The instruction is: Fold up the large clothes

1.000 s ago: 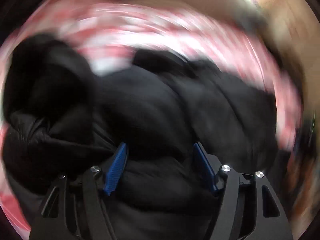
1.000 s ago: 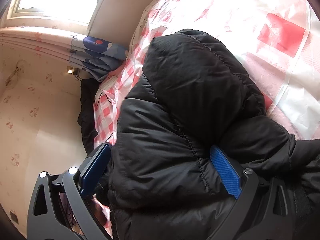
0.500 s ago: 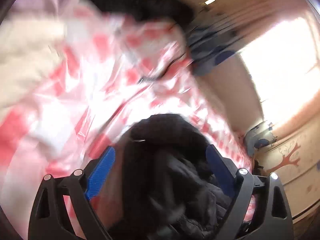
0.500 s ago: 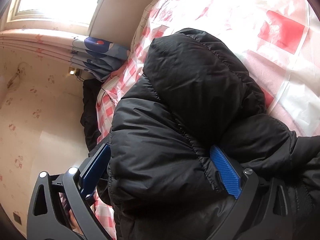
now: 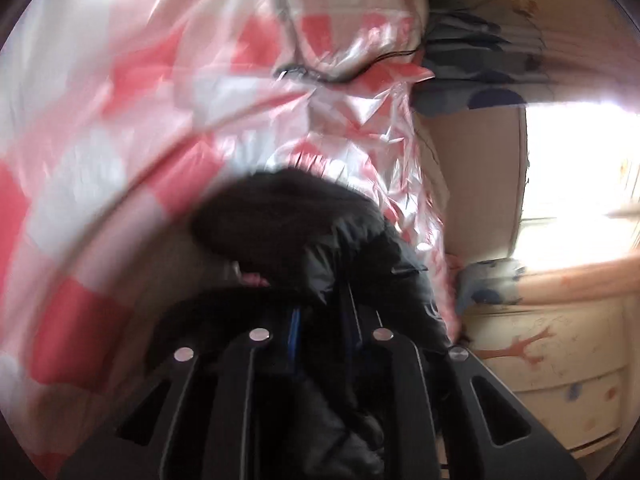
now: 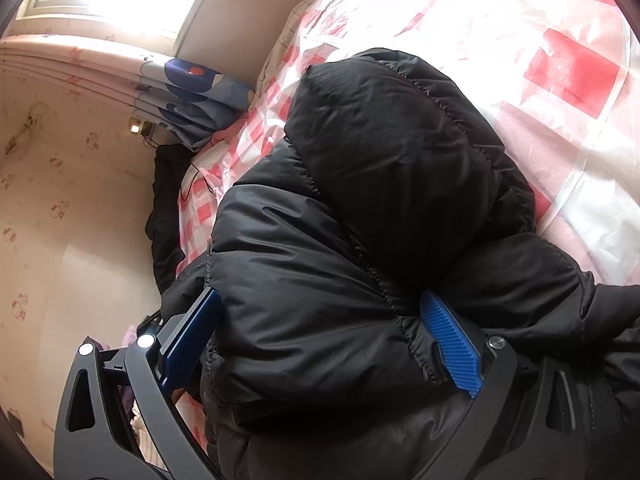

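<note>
Both hold the black jacket [image 6: 360,208]: left gripper [image 5: 320,332] pinched shut on it; right gripper [image 6: 328,336] spread wide around it.

The garment is a black quilted puffer jacket [image 6: 360,240] with a smooth, slightly glossy shell and stitched seams dividing padded sections. It lies bunched in a thick heap on a bed, over a red-and-white checked cover [image 6: 560,72]. A rounded padded part, possibly the hood, forms the upper end of the heap; a sleeve-like fold extends toward the right edge of the right wrist view. In the left wrist view, a raised fold of the same jacket [image 5: 340,248] appears blurred, its fabric gathered narrow.
</note>
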`<action>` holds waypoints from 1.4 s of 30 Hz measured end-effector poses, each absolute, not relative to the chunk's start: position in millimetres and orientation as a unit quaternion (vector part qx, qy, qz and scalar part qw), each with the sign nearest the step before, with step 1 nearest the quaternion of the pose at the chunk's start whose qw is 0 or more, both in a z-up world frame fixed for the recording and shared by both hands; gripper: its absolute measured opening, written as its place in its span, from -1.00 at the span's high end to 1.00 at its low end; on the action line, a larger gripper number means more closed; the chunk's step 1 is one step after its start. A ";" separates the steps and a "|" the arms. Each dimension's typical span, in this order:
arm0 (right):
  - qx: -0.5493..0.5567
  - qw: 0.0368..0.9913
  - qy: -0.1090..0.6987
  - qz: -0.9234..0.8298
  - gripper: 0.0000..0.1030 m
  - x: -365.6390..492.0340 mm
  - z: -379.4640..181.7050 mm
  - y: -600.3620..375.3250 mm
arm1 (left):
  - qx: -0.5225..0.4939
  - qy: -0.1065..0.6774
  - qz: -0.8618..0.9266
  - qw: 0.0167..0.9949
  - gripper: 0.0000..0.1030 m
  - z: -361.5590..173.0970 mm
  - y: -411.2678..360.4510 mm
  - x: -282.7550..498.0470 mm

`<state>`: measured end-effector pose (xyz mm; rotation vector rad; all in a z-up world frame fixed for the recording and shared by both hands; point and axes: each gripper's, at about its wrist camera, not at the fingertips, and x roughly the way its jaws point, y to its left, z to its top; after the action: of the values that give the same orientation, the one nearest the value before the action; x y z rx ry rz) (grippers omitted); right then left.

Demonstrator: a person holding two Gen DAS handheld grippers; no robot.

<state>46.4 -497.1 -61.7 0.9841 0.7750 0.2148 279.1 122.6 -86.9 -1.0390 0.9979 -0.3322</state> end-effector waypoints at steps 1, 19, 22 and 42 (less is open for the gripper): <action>0.460 0.805 0.362 0.101 -0.86 46.3 -61.6 -497.1 | -0.460 0.443 -0.156 0.753 0.84 -80.3 125.9 280.0; 0.124 0.914 0.285 0.259 -0.86 17.7 42.1 -346.3 | -0.356 0.199 -0.224 0.885 0.88 113.3 186.6 193.7; 0.034 0.884 0.357 0.301 -0.86 36.7 23.8 -262.9 | -0.335 0.172 -0.234 0.897 0.88 157.8 203.1 165.8; -0.086 0.854 0.447 0.250 -0.87 105.7 -12.1 -166.6 | -0.318 0.176 -0.226 0.904 0.88 170.1 289.2 108.9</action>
<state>105.7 -166.6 -12.1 -0.1808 0.9411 0.5265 109.0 289.2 170.1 -0.6575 0.3645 -0.4661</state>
